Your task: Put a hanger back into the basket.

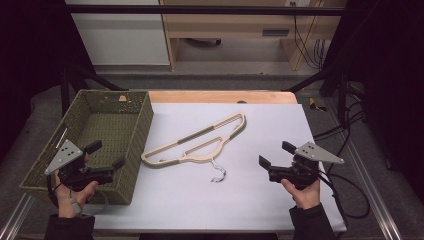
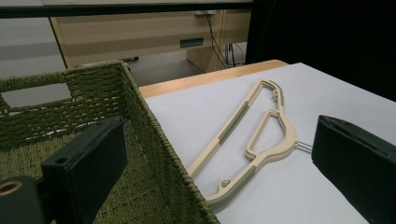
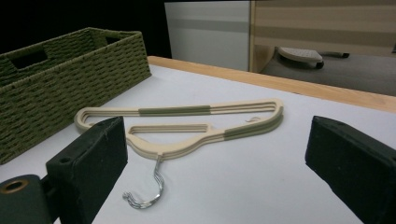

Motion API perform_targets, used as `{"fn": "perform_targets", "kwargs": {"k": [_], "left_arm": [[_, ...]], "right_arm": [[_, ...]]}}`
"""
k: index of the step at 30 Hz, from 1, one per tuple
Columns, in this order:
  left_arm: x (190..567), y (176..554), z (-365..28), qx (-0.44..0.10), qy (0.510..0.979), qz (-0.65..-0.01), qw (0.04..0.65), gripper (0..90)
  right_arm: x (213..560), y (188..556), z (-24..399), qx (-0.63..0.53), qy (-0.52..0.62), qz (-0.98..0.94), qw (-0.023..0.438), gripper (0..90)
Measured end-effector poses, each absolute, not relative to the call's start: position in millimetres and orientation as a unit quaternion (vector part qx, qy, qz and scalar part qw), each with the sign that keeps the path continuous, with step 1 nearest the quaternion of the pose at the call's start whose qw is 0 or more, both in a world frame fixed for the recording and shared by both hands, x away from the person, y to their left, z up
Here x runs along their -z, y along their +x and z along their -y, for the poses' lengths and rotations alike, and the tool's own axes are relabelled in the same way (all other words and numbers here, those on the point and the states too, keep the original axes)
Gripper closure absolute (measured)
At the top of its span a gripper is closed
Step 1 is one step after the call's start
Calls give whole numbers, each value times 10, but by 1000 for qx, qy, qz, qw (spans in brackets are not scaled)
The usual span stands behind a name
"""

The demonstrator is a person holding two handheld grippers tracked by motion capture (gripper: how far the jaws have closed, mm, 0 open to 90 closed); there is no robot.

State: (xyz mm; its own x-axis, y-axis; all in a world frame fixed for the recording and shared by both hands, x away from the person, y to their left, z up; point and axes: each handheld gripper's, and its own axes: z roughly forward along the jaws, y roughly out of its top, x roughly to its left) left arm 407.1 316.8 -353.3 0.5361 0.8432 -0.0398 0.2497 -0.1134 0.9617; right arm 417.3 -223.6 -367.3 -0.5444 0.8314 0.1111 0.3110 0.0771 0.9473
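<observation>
One stack of cream hangers [image 1: 200,140] with olive grip strips is laid flat on the white table cover [image 1: 250,200], hook toward the person, between the left gripper [image 1: 106,155] and the right gripper [image 1: 274,154], touched by neither. Both grippers are held with jaws spread, empty. The woven basket [image 1: 141,131] is set just beside the hangers. No legible writing is seen.

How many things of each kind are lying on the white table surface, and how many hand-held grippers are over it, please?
Hanger stack, cream with green strips, metal hooks: 1
Woven green basket: 1
Grippers, jaws open: 2, left gripper and right gripper
Total: 4
</observation>
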Motion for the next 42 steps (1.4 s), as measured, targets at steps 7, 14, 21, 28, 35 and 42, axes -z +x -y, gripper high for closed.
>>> {"fn": "perform_targets", "kwargs": {"k": [7, 14, 21, 28, 35, 42], "left_arm": [[3520, 4061, -3200, -278, 691, -395, 538, 34], [3516, 4062, -3214, -279, 690, -395, 540, 34], [3514, 4061, -3217, -278, 691, -392, 540, 34], [3519, 4070, -3217, -275, 693, -390, 541, 34], [3516, 4066, -3224, -274, 691, -389, 544, 34], [3513, 4066, -3208, -275, 693, -388, 542, 34]], "right_arm": [[3635, 4306, 1906, -539, 405, -702, 230, 94], [3736, 4482, 1644, -521, 411, -716, 216, 130], [3834, 4593, 1454, -509, 410, -728, 209, 149], [4050, 4788, 1167, -485, 423, -742, 187, 190], [4288, 4917, 1013, -460, 432, -757, 170, 249], [4471, 4986, 930, -435, 436, -773, 155, 348]]}}
